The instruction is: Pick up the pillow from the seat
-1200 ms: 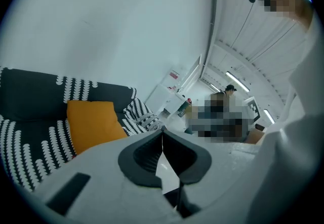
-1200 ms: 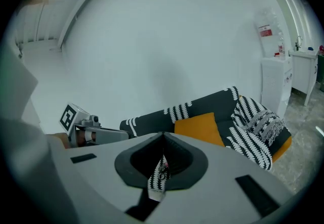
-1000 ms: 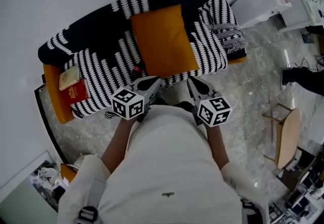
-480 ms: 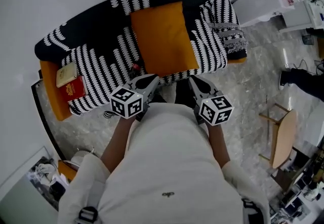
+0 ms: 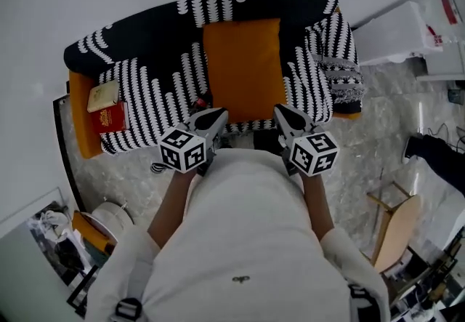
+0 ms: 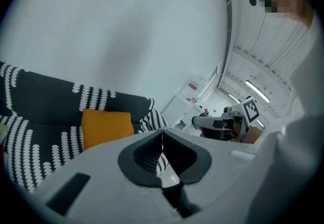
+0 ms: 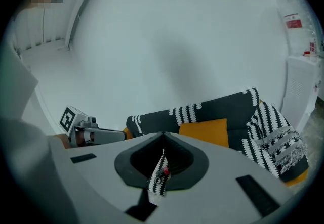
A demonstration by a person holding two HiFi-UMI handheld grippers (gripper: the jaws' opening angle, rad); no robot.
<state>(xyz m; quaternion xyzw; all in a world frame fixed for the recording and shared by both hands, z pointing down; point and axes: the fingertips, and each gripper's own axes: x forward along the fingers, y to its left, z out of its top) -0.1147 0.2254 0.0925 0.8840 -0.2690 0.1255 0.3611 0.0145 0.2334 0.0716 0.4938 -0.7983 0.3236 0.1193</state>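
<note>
- The orange pillow (image 5: 243,70) lay on the seat of the black-and-white striped sofa (image 5: 145,88), in the upper middle of the head view.
- The left gripper (image 5: 214,115) hung near the pillow's lower left corner, jaws pressed together with nothing between them.
- The right gripper (image 5: 285,111) hung near the lower right corner, jaws likewise pressed together and empty.
- A red book (image 5: 109,118) lay at the sofa's left end.

The small red thing (image 5: 199,104) on the sofa (image 5: 145,91) (just beside the pillow (image 5: 243,70)) is too small to identify.
</note>
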